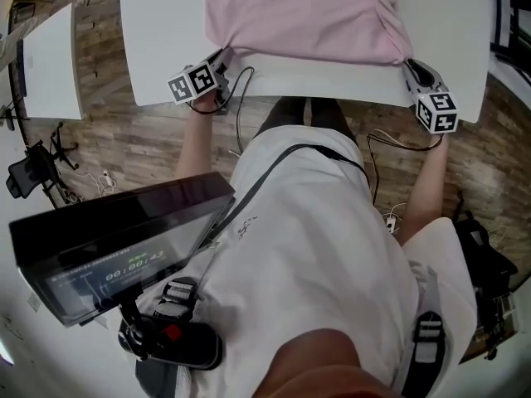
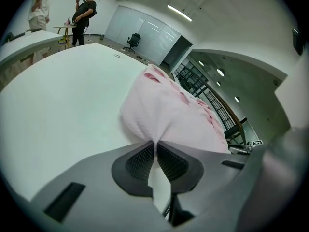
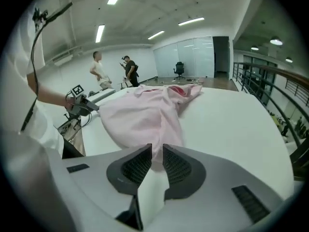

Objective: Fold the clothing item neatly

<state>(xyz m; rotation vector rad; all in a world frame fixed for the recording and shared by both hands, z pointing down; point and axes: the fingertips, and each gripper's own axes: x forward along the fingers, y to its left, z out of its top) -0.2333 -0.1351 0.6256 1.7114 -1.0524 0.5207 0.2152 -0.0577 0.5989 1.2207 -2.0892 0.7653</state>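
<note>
white table (image 1: 166,40) | wood floor (image 1: 124,148) | left gripper (image 1: 226,54), right gripper (image 1: 408,63) jaws pinch pink garment (image 1: 307,15)

All I can make out is a clock-like row of pale digits with colons on the dark screen (image 1: 124,259) below my chest, too blurred to read.

Left tool (image 2: 155,149) clamped on pink garment (image 2: 164,112) edge, white table (image 2: 63,105).

Bright, even light from ceiling strips (image 3: 100,33); faint shadows; strong fisheye bending at edges; near foreground blurred.
</note>
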